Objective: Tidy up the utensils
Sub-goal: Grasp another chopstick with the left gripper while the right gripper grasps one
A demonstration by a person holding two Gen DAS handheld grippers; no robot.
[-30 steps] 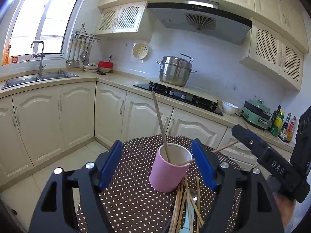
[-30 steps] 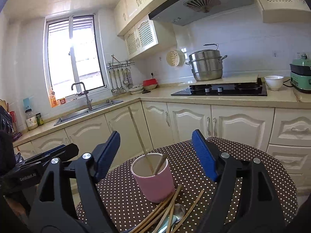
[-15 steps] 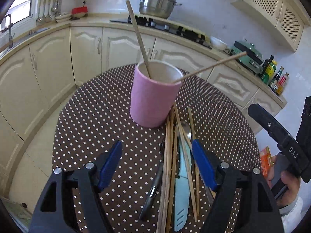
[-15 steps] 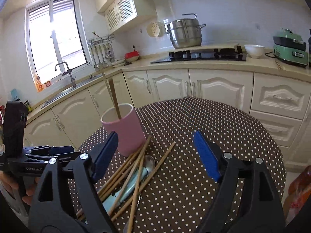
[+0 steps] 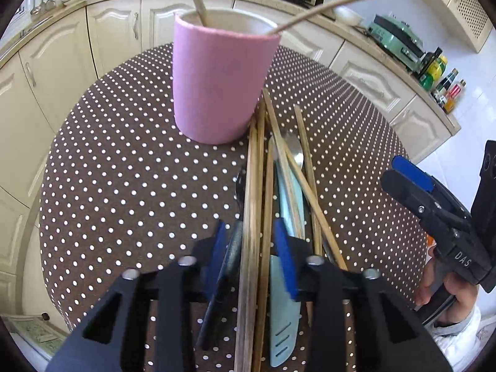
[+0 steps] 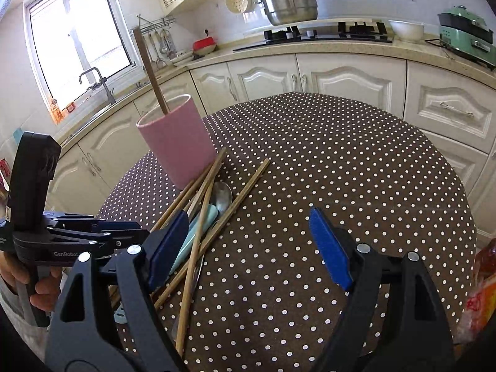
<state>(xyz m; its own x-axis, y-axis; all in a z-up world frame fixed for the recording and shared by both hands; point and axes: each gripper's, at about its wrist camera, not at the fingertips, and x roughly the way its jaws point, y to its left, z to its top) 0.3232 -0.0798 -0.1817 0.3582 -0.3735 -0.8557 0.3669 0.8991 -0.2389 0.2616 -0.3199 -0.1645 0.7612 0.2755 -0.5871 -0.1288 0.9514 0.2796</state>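
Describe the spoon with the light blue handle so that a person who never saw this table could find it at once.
Start at the pink cup on the dotted tablecloth; a pile of wooden chopsticks lies at its foot. The spoon lies in that pile, its shiny metal bowl toward the cup. Its pale blue handle is the only coloured piece among the brown sticks.

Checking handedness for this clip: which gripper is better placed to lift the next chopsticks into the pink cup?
Left. The left gripper already straddles the chopsticks; the right gripper hangs open beside the pile.
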